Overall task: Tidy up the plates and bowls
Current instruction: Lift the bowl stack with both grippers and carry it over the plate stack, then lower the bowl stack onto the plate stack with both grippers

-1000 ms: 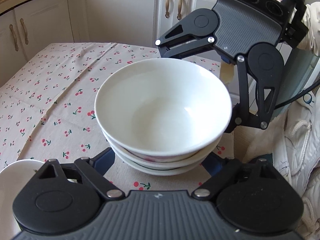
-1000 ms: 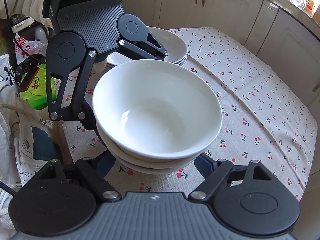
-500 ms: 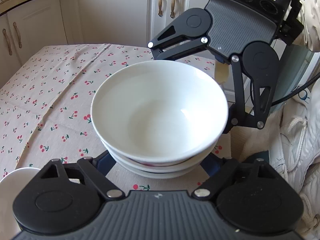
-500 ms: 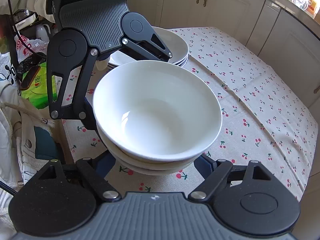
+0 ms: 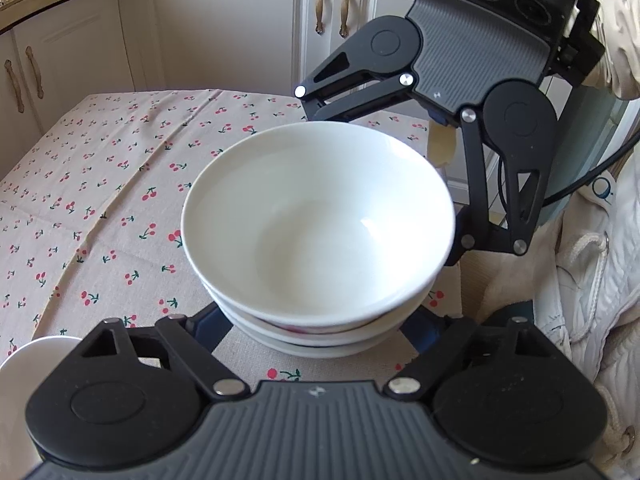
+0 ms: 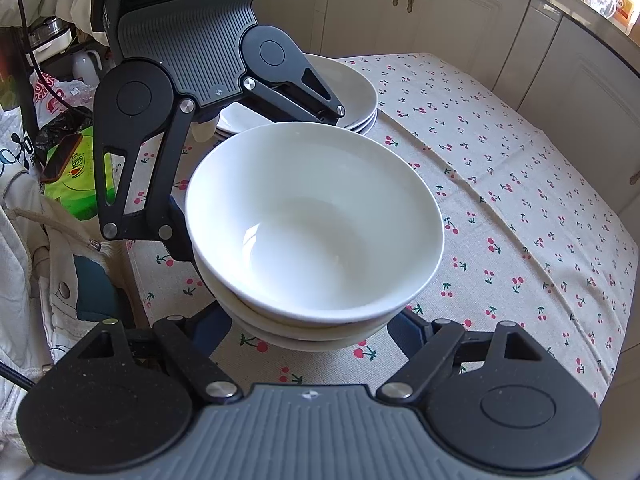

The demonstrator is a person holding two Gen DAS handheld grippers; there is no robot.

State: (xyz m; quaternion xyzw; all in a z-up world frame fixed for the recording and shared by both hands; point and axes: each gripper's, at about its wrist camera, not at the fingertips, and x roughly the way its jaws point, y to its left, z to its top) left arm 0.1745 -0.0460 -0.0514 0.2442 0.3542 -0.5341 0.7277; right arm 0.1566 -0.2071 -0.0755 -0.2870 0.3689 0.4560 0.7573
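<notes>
Three white bowls [image 5: 316,216] sit nested in a stack [image 6: 312,220] on the cherry-print tablecloth [image 5: 100,208]. My two grippers face each other across it. The left gripper [image 5: 316,344] straddles the lower bowls, and its blue fingers [image 5: 208,328] press the stack's sides. The right gripper [image 6: 308,340] straddles the same stack from the opposite side, and its fingers [image 6: 404,328] lie against the lowest bowl. All fingertips are hidden under the bowl rims. I cannot tell whether the stack rests on the cloth or hangs just above it.
A stack of white plates [image 6: 360,92] stands behind the left gripper, near the table's far corner. Another white rim [image 5: 28,356] shows at the left view's lower edge. White cabinets [image 5: 224,32] line the room. A person's white jacket [image 5: 592,272] and a green bag [image 6: 76,176] lie beside the table.
Hardly anything: the left view has shifted slightly. The bowl stack and both grippers keep their places.
</notes>
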